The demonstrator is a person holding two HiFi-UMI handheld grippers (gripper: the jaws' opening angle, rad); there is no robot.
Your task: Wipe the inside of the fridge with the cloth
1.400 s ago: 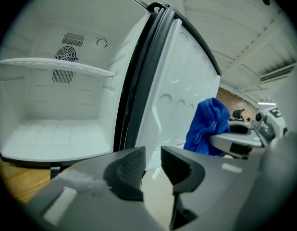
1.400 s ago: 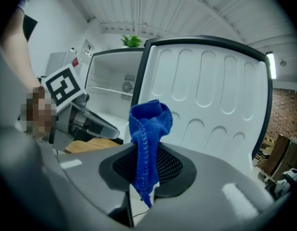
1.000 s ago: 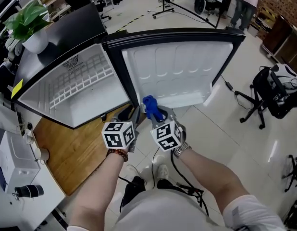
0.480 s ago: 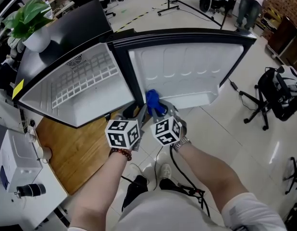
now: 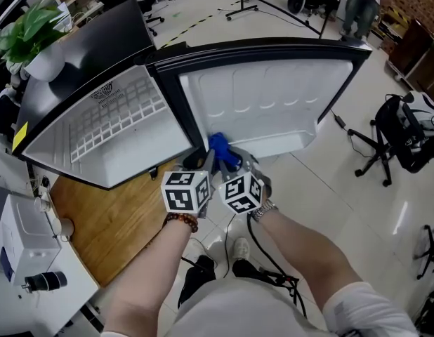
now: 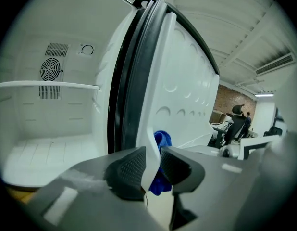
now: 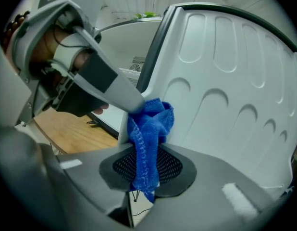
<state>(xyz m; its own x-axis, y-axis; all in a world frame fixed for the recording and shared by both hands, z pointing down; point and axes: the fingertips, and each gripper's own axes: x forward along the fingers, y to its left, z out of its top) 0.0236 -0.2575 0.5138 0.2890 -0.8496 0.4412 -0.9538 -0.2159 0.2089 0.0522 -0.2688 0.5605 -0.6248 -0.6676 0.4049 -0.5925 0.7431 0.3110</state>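
Head view first: the fridge (image 5: 115,128) sits with its door (image 5: 273,93) swung wide open, and both tools are bunched together right at the door's lower near edge. The blue cloth (image 5: 220,148) pokes up just in front of the right tool (image 5: 232,164), with the left tool (image 5: 205,163) right beside it. From the left gripper view, that tool's jaws have just been closing and now sit on either side of the white door edge, pads pressed against it as far as I can see, so it looks like it's steadying the door. The cloth shows just behind, and the white inside with its shelf (image 6: 47,85) is off to the left, well apart from the cloth. In the right gripper view the jaws are clamped on the cloth, which bunches up above the pads and hangs below them, touching or nearly touching the door's edge next to the other tool's tip. Progress-wise, I'd say it's early: door open and cloth in hand, but the cloth isn't in the compartment, so the wiping of the walls, floor and shelf looks all left to do.
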